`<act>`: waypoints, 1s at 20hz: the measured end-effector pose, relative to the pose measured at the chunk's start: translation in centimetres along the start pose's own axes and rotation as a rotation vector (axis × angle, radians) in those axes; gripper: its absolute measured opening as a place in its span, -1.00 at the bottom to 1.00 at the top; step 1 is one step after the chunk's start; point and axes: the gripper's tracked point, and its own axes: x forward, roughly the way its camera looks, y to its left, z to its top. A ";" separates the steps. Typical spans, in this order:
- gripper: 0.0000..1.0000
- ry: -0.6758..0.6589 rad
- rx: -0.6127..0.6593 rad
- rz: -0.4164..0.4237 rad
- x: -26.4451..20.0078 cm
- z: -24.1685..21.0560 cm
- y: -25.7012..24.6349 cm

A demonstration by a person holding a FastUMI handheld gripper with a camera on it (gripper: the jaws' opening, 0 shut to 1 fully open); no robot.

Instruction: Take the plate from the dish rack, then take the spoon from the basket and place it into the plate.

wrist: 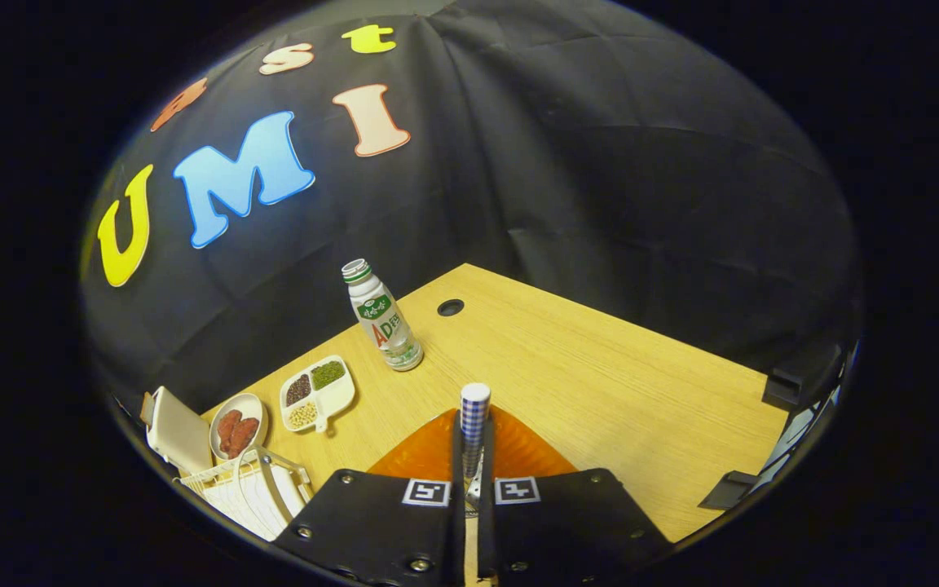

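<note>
My gripper point(470, 489) is shut on the spoon point(473, 424), whose blue-and-white checked handle stands up between the fingers, its metal part showing low in the narrow gap. Just ahead of and beneath the fingers lies the orange plate point(429, 456) on the wooden table point(600, 383); only its far part shows past the gripper. To the left of the fingers is the white wire basket point(245, 489).
A white drink bottle point(384, 318) stands upright beyond the plate. Left of it sit a divided white dish of beans point(317, 393), a small bowl of red pieces point(237, 428) and a white box point(176, 432). A round hole point(451, 307) pierces the table.
</note>
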 end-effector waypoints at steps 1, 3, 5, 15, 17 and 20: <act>-0.88 -0.012 -0.017 0.004 0.0 0.5 0.0; -0.89 -0.040 -0.052 0.010 -1.0 1.6 0.6; -0.89 -0.071 -0.092 0.012 -2.1 2.8 1.1; -0.89 -0.194 -0.240 0.132 -13.4 4.3 6.5; -0.88 -0.185 -0.280 0.181 -15.8 2.8 7.7; -0.89 -0.159 -0.362 0.267 -19.1 -0.6 9.7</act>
